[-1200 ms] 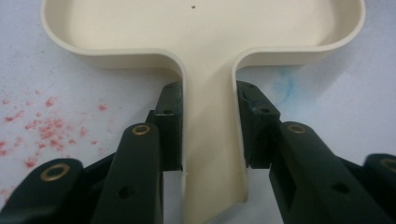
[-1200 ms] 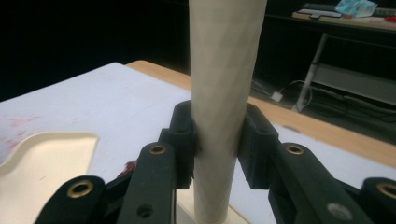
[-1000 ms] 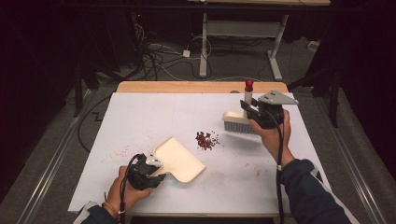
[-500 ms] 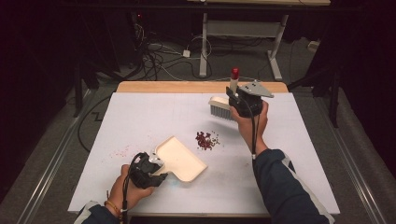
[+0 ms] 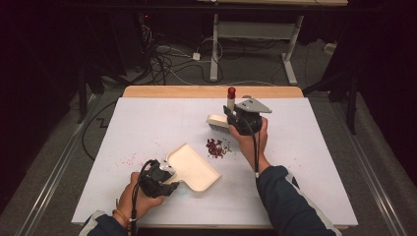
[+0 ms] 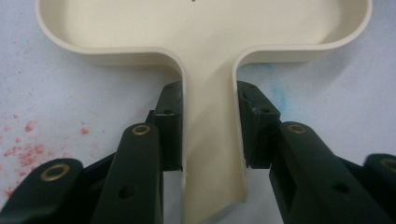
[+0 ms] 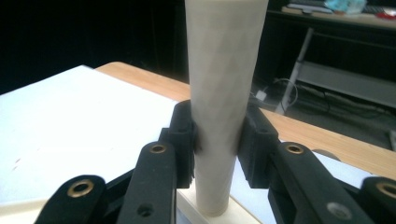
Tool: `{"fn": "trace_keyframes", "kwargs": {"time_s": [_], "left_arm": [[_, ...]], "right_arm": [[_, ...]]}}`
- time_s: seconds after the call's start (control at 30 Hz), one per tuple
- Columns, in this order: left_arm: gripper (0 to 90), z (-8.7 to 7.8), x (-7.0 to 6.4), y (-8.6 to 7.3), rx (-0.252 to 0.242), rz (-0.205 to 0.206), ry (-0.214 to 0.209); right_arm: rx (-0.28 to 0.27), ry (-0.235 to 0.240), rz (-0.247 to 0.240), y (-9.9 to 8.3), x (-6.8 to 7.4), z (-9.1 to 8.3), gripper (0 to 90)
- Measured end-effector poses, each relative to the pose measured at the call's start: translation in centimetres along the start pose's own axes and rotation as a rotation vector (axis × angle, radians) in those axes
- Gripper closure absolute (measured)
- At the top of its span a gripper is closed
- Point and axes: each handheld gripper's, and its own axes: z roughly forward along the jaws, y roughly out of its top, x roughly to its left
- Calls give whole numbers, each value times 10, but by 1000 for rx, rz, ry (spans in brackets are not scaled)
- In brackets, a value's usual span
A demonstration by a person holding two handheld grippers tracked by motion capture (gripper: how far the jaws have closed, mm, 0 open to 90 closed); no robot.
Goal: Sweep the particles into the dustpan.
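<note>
High view: the left gripper [image 5: 164, 178] sits at the near left of the white table [image 5: 147, 123], its jaws closed on the handle of a cream dustpan [image 5: 194, 167] that lies flat with its open mouth toward the middle of the table. The left gripper view shows both pads pressed against the sides of the dustpan [image 6: 205, 42] handle, with faint red specks on the table surface to the left. A small heap of dark red crumbs [image 5: 215, 147] lies just beyond the pan's far corner, apart from it. The right gripper [image 5: 236, 118] is past the crumbs, toward the far edge, holding a cream hand brush [image 5: 219, 121] with a red-tipped handle standing upright. In the right gripper view the jaws clamp the brush handle [image 7: 224, 84] from both sides.
</note>
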Motion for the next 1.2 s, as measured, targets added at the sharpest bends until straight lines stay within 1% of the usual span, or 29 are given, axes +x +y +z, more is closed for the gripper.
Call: {"fn": "trace_keyframes", "kwargs": {"time_s": [0.07,0.1,0.17,0.2,0.23,0.3,0.43,0.53,0.6,0.63,0.67,0.7,0.83,0.87,0.9,0.97,1.03,1.13,1.17,1.2], "left_arm": [[641,1,-1,2,-1,-3,1],[641,2,-1,2,3,3,2],[641,2,-1,3,3,6,0],[641,3,-1,4,5,6,0],[641,3,-1,4,7,7,-1],[641,4,-1,5,5,5,-2],[641,6,-2,9,8,0,-4],[640,7,-2,10,11,-4,-6],[641,8,-2,10,14,-7,-7],[641,8,-3,11,18,-10,-8],[641,8,-3,12,21,-12,-7],[641,9,-3,13,28,-10,-6],[641,9,-4,14,31,-21,-6],[641,9,-4,14,29,-21,-7],[640,10,-4,15,29,-21,-6],[640,10,-4,15,31,-22,-7],[640,12,-4,16,31,-22,-6],[640,13,-5,17,32,-24,-3],[640,13,-5,17,33,-22,-1],[640,14,-5,17,36,-22,0]], "right_arm": [[-8,15,-18,-4,5,-5,704],[-8,15,-18,-4,5,-5,704],[-8,7,-33,-9,14,-14,703],[-8,7,-33,-9,14,-14,703],[-9,6,-35,-13,19,-19,703],[-9,9,-38,-16,21,-22,702],[-10,27,-14,-19,22,-30,701],[-13,49,-8,-20,24,-35,702],[-11,64,2,-21,29,-39,701],[-11,64,2,-21,29,-39,701],[-10,68,-7,-22,31,-41,701],[-4,71,-28,-25,37,-44,700],[2,71,-35,-25,40,-46,700],[2,70,-34,-25,39,-46,700],[3,76,-21,-24,38,-47,701],[4,76,-22,-24,38,-48,701],[9,92,-10,-24,41,-50,700],[18,99,-23,-23,44,-52,700],[23,102,-19,-24,48,-54,700],[23,102,-19,-24,48,-54,700]]}}
